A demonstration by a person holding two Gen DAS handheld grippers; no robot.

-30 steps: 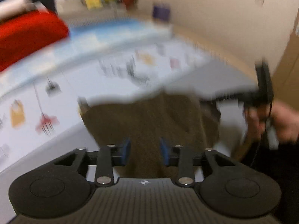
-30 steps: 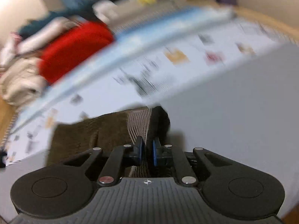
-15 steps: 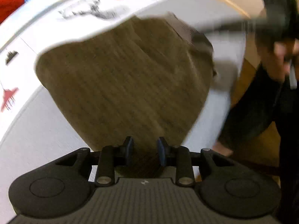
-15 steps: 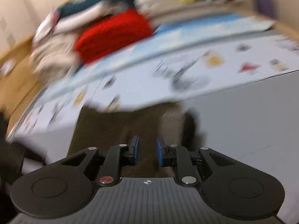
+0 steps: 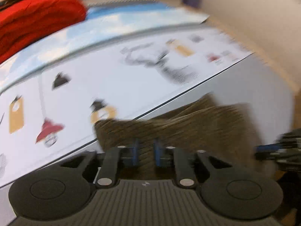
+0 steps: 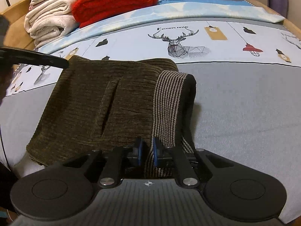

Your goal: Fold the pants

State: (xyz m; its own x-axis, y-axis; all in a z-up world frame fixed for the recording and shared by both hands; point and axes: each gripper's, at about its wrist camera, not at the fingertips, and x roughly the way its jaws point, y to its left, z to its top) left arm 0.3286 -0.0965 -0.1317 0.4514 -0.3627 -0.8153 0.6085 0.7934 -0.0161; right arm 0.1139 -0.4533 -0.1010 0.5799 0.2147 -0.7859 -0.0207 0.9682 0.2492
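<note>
The folded olive-brown corduroy pants (image 6: 97, 103) lie on the grey part of the bed, with the striped waistband (image 6: 169, 98) along their right side. My right gripper (image 6: 146, 153) sits at the pants' near edge, jaws slightly apart, with the waistband edge running between the pads. The left wrist view is blurred; there my left gripper (image 5: 146, 153) hovers over the near edge of the pants (image 5: 188, 128), jaws a little apart with nothing clearly clamped. The other gripper shows at that view's right edge (image 5: 282, 150).
The bed has a grey sheet (image 6: 244, 103) and a pale blue printed cover (image 6: 188, 37). A red blanket (image 6: 114, 0) and white folded blankets (image 6: 49, 24) are stacked at the far left. The left gripper's arm (image 6: 33, 58) reaches in from the left.
Both grippers swung over the pants and back toward the bed. The pants now lie folded flat. The right gripper's jaws have parted from nearly closed a second ago.
</note>
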